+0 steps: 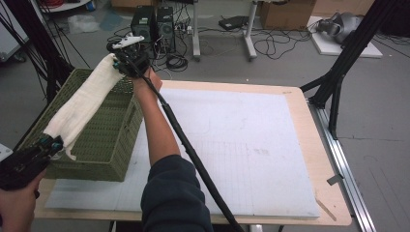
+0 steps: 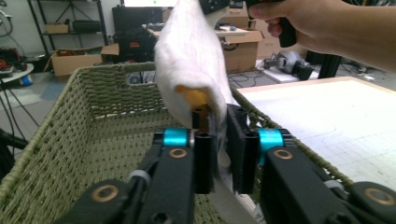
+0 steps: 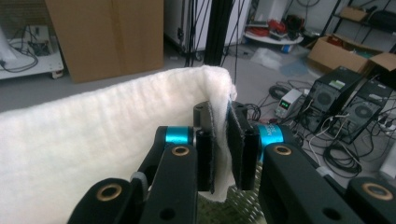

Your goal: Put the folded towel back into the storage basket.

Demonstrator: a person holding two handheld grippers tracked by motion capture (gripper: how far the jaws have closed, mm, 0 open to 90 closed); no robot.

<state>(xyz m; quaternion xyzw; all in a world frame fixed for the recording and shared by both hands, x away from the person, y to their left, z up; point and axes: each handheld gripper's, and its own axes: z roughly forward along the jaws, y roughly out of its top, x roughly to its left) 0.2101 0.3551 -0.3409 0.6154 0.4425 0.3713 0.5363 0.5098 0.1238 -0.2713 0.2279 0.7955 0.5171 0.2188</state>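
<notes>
High view. A white, fleecy, oblong cloth was seen stretched taut between the two grippers, its long axis running from the left gripper at the near end up and away to the right gripper at the far end. The cloth hung directly above a green woven wicker basket, which lay below both grippers on a white gridded mat over a pale wooden table. Neither hand was judged nearer to the cloth; each end was gripped.

Left gripper view. The jaws were pressed close on the cloth's near end, with a narrow gap taken up by fabric. A small orange patch showed in the fold just ahead of the jaws. The cloth ran forward and upward from the left gripper; the basket's open ribbed interior lay beneath and ahead.

Right gripper view. The jaws of the right gripper were pinched on the cloth's other edge, thick and soft-napped, which extended off to the side. A lowering into the basket below was judged the likely coming move.
</notes>
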